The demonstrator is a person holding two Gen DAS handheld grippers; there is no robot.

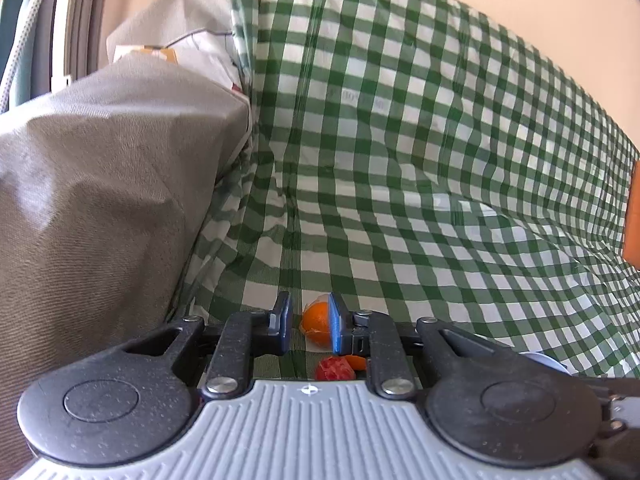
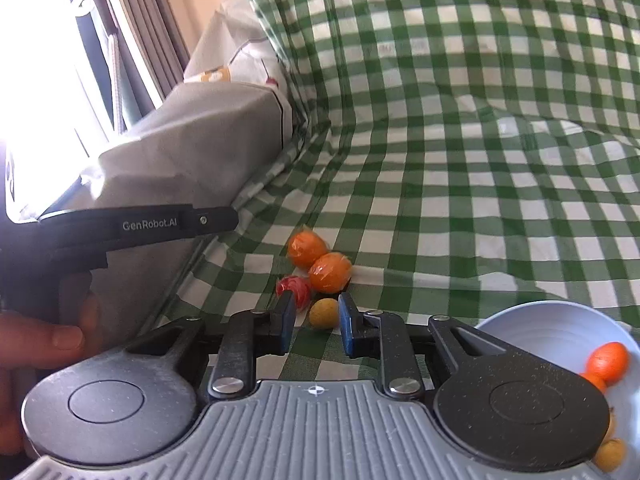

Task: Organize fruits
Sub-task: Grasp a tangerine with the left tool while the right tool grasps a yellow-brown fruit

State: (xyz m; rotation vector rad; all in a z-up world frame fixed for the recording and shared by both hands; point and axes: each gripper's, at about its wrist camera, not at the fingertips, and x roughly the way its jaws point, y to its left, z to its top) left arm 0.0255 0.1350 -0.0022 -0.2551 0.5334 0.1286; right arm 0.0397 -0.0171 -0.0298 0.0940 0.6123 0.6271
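Note:
On the green checked cloth (image 2: 460, 200) lie two wrapped oranges (image 2: 306, 248) (image 2: 330, 272), a red fruit (image 2: 294, 288) and a small yellow fruit (image 2: 323, 313). My right gripper (image 2: 318, 320) is shut and holds nothing, with the yellow fruit just beyond its tips. My left gripper (image 1: 310, 320) is shut with a narrow slit and hovers short of the far orange (image 1: 316, 322); the red fruit (image 1: 334, 368) shows below its fingers. A pale blue bowl (image 2: 552, 332) at the lower right holds an orange fruit (image 2: 608, 360) and a yellow one (image 2: 610, 454).
A grey-covered bulky block (image 1: 100, 180) rises on the left, right beside the fruits. The checked cloth climbs up a backrest behind them. A hand (image 2: 40, 340) grips the left tool's handle. A bright window (image 2: 48, 80) is at far left, an orange object (image 1: 632, 220) at the right edge.

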